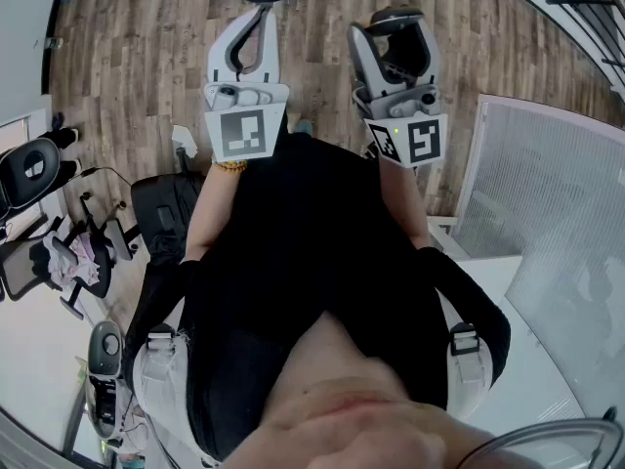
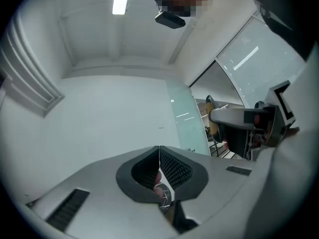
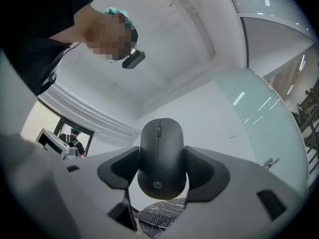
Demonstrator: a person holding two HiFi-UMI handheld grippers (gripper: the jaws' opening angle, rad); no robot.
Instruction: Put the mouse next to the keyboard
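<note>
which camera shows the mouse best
The right gripper view: the mouse sits centred, clamped by the right gripper, with its top, wheel and logo showing. The head view shows only a dark part of it between that gripper's jaws. The left gripper view shows none of it.

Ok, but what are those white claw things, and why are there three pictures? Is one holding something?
Those are two grippers, like tongs with two jaws. A person holds one in each hand. One picture comes from a camera on the person's head, looking down. It shows their black shirt, the wood floor, the left gripper and the right gripper. The other two pictures come from little cameras riding on each gripper, looking along its jaws. The left gripper's jaws are closed together with nothing in them. The right gripper squeezes a black mouse between its pads. Low in that picture, past the mouse, a keyboard lies on a dark marbled top. The mouse is meant to go beside it.
</note>
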